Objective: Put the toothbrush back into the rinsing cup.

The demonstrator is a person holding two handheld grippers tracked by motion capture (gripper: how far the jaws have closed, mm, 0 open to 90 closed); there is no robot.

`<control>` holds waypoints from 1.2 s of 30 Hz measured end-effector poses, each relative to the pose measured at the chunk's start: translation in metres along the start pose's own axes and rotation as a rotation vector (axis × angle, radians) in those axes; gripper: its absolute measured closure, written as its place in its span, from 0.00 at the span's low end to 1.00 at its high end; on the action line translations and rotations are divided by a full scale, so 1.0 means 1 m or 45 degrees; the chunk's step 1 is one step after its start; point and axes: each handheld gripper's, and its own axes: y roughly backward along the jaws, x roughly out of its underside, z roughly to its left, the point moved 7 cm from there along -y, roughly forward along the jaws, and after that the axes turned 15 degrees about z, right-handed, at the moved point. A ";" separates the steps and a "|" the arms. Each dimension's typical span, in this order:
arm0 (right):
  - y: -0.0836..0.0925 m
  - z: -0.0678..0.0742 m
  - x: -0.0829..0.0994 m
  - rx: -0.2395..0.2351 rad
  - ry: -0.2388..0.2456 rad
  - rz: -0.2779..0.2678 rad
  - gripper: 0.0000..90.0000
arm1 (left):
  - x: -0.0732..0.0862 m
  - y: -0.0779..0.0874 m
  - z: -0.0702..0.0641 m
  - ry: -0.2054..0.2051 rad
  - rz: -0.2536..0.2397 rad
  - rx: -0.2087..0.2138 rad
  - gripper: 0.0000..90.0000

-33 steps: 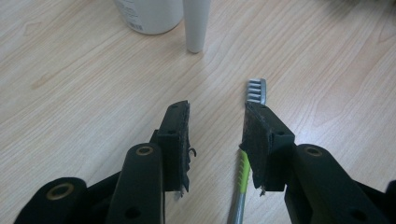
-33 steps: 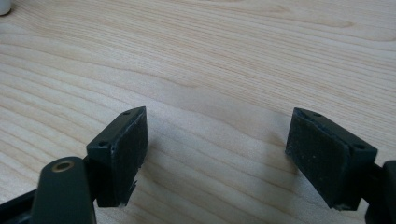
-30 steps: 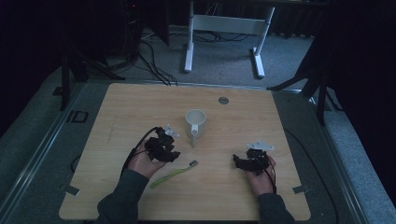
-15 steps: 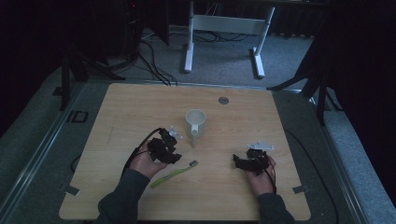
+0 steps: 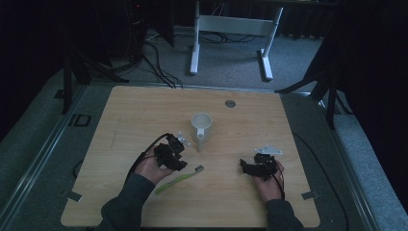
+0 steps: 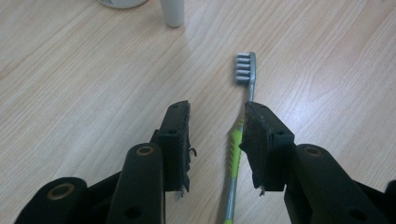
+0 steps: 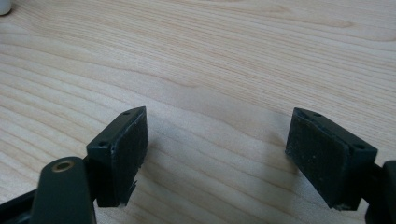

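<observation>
Nothing has shifted noticeably since the earlier pictures. Left gripper (image 6: 217,140), jaws half apart, straddles the toothbrush (image 6: 238,140) without pressing it (bristles toward twelve o'clock). Right gripper (image 7: 233,154) gapes wide over bare table (image 5: 134,110); a mug (image 5: 201,124) stands at the left gripper's one o'clock.

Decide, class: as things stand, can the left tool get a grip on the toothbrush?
Probably yes. The left tool is open with the toothbrush handle lying between its pads, close to one pad, and nothing blocks it on the table.
</observation>
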 end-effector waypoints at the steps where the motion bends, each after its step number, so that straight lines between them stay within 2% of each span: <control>1: 0.000 0.000 0.000 0.000 0.002 0.000 0.23 | 0.000 0.000 0.000 -0.002 0.006 0.001 0.69; 36: 0.000 0.000 0.000 0.000 0.001 0.000 0.23 | -0.003 -0.015 -0.008 -0.058 0.192 0.009 0.69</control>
